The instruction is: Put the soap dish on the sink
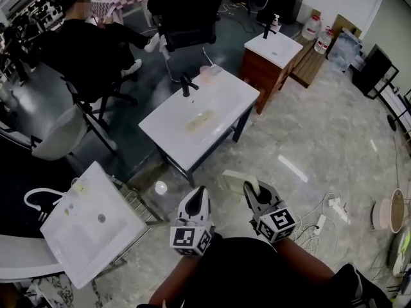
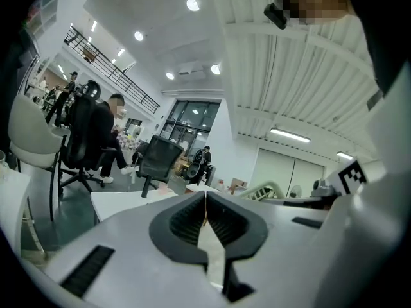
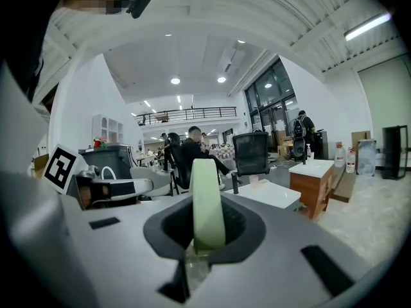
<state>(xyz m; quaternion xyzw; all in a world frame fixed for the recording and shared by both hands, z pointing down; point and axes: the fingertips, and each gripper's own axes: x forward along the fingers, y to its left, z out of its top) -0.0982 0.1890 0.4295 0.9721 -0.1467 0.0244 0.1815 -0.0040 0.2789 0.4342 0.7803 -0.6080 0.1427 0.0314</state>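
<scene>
The soap dish point(image 1: 236, 181) is pale green and stands edge-on in my right gripper point(image 1: 252, 188), which is shut on it. In the right gripper view the soap dish point(image 3: 207, 178) rises upright out of the right gripper point(image 3: 207, 212). My left gripper point(image 1: 198, 192) hangs beside it, shut with nothing in it; the left gripper point(image 2: 205, 199) shows its pads pressed together. Ahead of both stands a white sink point(image 1: 221, 101) with a black faucet point(image 1: 187, 84) and a pink cup point(image 1: 207, 73) on its far end.
A second white sink point(image 1: 115, 236) lies at lower left, and a third point(image 1: 282, 51) tops a wooden cabinet at the back. A seated person point(image 1: 87, 47) and office chairs point(image 1: 186, 18) fill the upper left. Cables and a power strip point(image 1: 329, 210) lie on the floor at right.
</scene>
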